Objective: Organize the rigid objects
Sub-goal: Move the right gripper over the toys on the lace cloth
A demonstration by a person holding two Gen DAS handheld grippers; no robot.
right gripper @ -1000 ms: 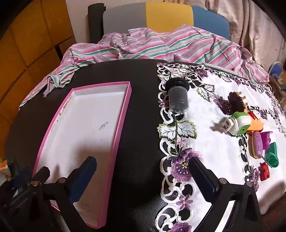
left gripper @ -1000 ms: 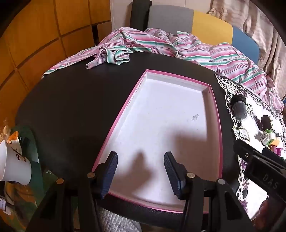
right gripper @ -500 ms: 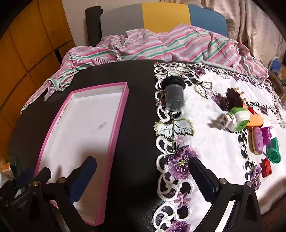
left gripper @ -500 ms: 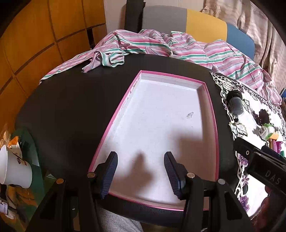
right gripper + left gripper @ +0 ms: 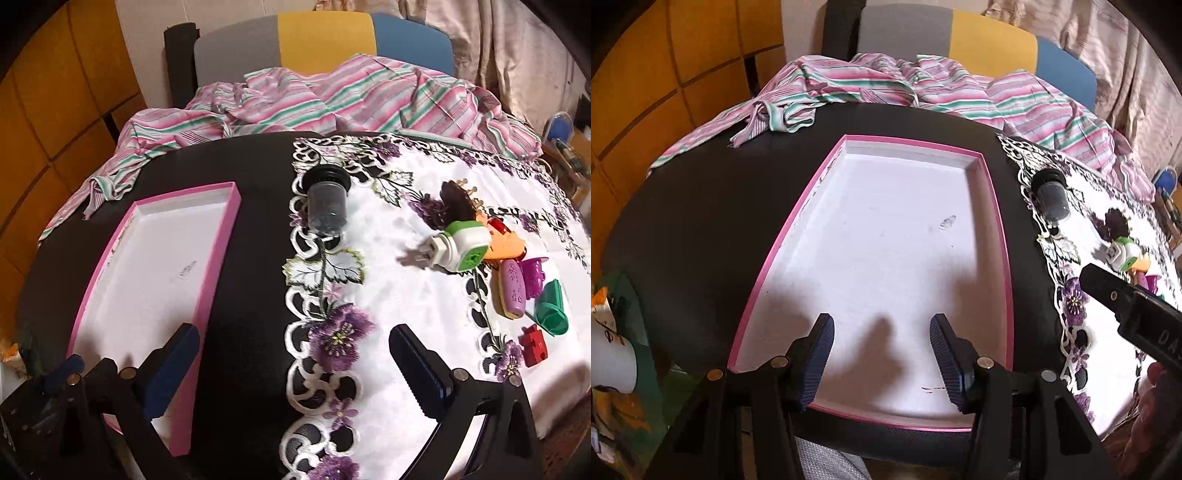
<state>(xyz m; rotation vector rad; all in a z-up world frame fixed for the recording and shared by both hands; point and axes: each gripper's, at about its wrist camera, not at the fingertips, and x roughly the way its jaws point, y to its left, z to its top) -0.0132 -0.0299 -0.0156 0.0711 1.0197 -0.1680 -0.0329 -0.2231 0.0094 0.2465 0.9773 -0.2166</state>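
Observation:
A pink-rimmed white tray (image 5: 995, 206) (image 5: 225, 225) lies bare on the black table. My left gripper (image 5: 881, 354) hovers open over the tray's near end, nothing between its fingers. My right gripper (image 5: 295, 365) stands wide open over the table's black strip and the lace cloth (image 5: 399, 306). On the cloth lie a dark jar with a black lid (image 5: 327, 206) (image 5: 1051, 194), a green and white plug (image 5: 458, 245), a brown comb (image 5: 456, 199), an orange piece (image 5: 506, 247), a purple oval (image 5: 511, 291), a magenta cup (image 5: 535, 275), a green scoop (image 5: 552, 308) and a red brick (image 5: 533, 345).
A striped pink and green garment (image 5: 332, 99) is heaped along the table's far edge, before a grey, yellow and blue chair back (image 5: 321, 40). A white paper cup (image 5: 609, 354) stands off the table's left edge. Orange wall panels fill the left.
The right gripper has shifted sideways, so the jar and the small objects sit a little lower and more leftward in its view. The left gripper has rolled slightly over the tray.

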